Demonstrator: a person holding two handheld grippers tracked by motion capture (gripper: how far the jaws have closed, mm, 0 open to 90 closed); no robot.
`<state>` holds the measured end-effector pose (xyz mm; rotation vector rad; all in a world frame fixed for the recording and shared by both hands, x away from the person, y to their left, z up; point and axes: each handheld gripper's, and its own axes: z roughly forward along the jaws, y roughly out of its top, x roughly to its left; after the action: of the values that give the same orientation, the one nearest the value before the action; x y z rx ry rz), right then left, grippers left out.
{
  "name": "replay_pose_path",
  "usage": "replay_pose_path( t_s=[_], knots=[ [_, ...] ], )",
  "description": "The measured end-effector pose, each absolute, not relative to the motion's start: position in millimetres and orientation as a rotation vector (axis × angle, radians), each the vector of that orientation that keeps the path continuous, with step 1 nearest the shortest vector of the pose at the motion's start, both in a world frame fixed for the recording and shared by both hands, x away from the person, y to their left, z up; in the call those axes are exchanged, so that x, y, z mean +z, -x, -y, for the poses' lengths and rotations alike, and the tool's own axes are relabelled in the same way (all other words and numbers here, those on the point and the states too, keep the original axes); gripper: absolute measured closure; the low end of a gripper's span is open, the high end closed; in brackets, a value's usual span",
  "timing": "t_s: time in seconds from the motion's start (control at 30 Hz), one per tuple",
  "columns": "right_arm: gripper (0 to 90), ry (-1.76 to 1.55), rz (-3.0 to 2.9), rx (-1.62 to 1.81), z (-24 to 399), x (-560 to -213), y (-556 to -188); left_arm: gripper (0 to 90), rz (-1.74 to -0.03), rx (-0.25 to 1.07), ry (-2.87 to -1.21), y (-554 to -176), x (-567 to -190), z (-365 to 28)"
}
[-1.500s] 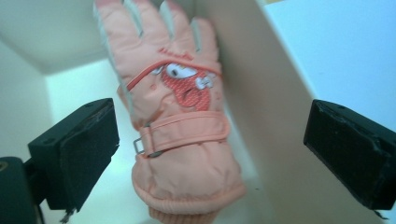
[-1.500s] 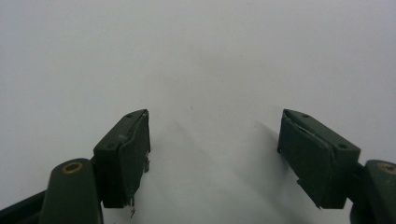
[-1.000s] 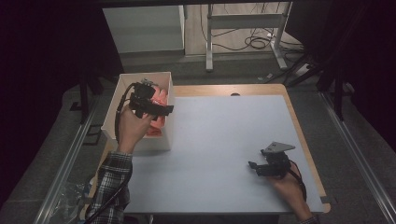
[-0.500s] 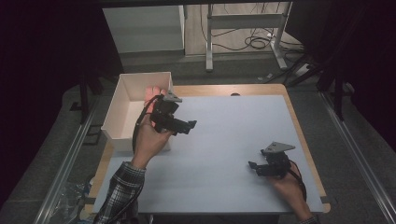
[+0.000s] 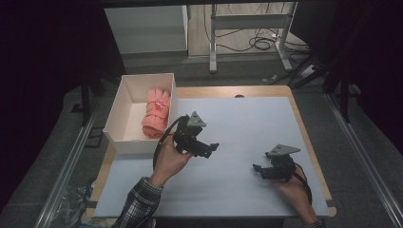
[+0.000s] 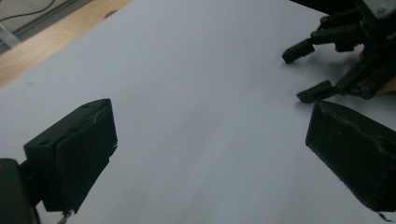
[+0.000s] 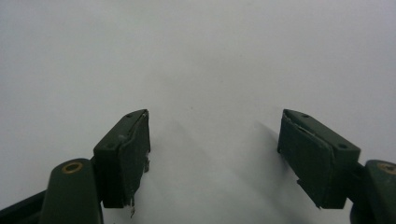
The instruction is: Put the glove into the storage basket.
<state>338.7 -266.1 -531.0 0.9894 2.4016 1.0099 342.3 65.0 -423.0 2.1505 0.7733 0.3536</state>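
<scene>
A rolled pink glove (image 5: 156, 114) lies inside an open white box (image 5: 131, 145) at the table's left edge. My left gripper (image 5: 212, 149) hovers just right of the box over the white mat (image 5: 247, 118), pointing right. In the left gripper view its jaws (image 6: 210, 116) stand wide open with nothing between them, and the right gripper (image 6: 299, 74) shows farther off. My right gripper (image 5: 258, 171) rests low on the mat at the front right, pointing left. It is open too, with only bare mat between its fingertips (image 7: 215, 116).
The mat covers most of a wooden table whose edge (image 5: 266, 90) shows at the back and right. Behind the table stand a white cabinet (image 5: 147, 28) and a metal frame (image 5: 247, 21) with cables on the floor.
My left gripper has moved from above the box to the right and down over the mat, with empty jaws. The pink glove stays in the box. The right gripper has kept still.
</scene>
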Motion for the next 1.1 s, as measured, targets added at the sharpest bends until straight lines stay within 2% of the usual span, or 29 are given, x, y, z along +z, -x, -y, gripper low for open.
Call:
replay_pose_path(
  t_s=[0.67,0.9,1.1],
  knots=[
    [25.6,-0.988,-2.401,1.009,266.1,-531.0,-338.7,1.9,-0.764,0.284,-2.241,-331.1,-514.9,-58.4],
    [25.6,-0.989,-2.402,1.009,266.1,-530.9,-338.6,1.4,-0.791,0.315,-2.301,-328.1,-540.2,-61.0],
    [25.6,-0.989,-2.402,1.008,266.1,-531.0,-338.6,0.0,-0.805,0.282,-2.263,-329.4,-545.7,-64.7]
  ],
)
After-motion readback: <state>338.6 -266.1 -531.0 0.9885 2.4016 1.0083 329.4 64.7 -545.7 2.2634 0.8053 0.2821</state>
